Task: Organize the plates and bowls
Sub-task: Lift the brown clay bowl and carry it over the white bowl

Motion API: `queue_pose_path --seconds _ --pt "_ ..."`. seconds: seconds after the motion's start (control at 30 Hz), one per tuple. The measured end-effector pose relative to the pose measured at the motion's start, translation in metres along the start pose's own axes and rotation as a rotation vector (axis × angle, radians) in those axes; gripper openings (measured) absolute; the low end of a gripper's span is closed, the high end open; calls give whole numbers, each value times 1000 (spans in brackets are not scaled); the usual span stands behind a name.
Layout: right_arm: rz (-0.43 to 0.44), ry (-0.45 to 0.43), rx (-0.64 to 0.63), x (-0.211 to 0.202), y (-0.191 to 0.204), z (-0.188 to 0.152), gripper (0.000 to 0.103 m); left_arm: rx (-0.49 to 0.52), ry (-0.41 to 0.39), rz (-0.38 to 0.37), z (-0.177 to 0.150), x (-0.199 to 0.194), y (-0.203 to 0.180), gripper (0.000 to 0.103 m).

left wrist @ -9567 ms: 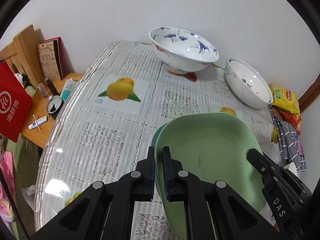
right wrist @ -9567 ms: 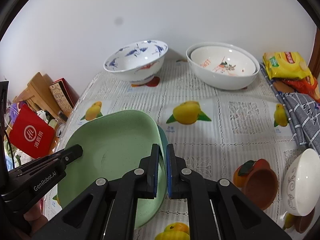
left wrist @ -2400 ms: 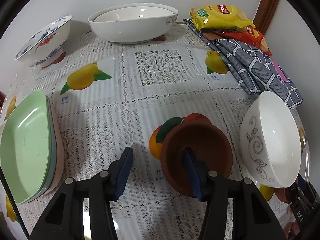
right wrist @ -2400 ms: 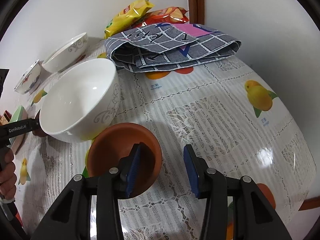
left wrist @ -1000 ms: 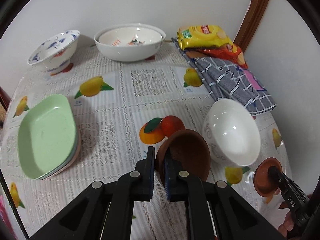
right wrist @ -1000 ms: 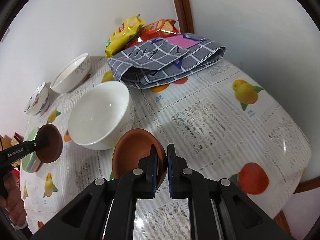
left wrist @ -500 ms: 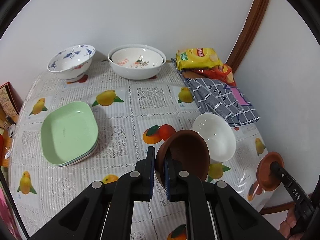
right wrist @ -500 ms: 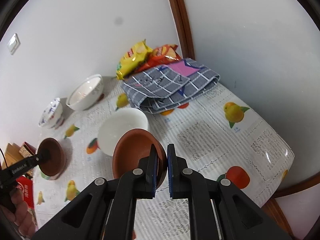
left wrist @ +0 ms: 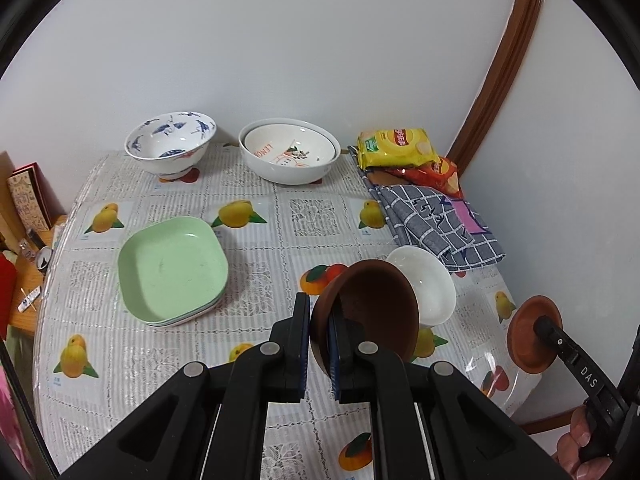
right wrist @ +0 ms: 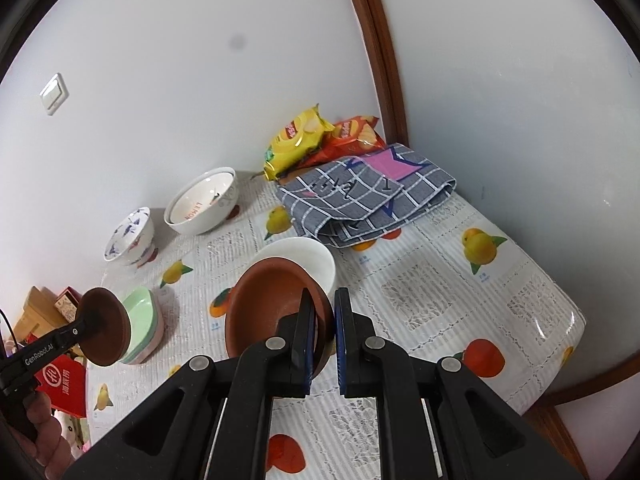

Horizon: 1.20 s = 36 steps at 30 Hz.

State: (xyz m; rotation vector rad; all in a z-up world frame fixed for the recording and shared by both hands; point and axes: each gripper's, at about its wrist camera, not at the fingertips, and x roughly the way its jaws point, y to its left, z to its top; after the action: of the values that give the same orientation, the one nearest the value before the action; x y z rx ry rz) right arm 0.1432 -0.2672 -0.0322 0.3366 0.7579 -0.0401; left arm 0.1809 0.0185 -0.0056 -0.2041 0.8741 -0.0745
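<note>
Left wrist view: the left gripper (left wrist: pixel 318 334) has its jaws clamped on the rim of a dark brown bowl (left wrist: pixel 372 308), held tilted in the air above the table (left wrist: pixel 264 336). Just behind it a white bowl (left wrist: pixel 430 284) sits on the fruit-print cloth, and a stack of green plates (left wrist: pixel 172 266) lies well to the left. In the right wrist view the right gripper (right wrist: pixel 322 330) pinches the rim of a terracotta bowl (right wrist: pixel 264 308), lifted in front of that white bowl. Two large bowls (left wrist: pixel 290 156) stand nested by the wall, beside a blue-patterned bowl (left wrist: pixel 170 144).
</note>
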Motion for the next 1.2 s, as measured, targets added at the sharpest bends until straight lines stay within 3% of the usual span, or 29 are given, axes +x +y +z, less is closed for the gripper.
queue_pose_path --seconds 0.4,1.2 --pt "14 -17 -13 -3 13 7 9 -26 -22 20 6 -12 19 8" --pt "9 -4 -28 34 26 22 9 -27 -6 55 22 10 31 8"
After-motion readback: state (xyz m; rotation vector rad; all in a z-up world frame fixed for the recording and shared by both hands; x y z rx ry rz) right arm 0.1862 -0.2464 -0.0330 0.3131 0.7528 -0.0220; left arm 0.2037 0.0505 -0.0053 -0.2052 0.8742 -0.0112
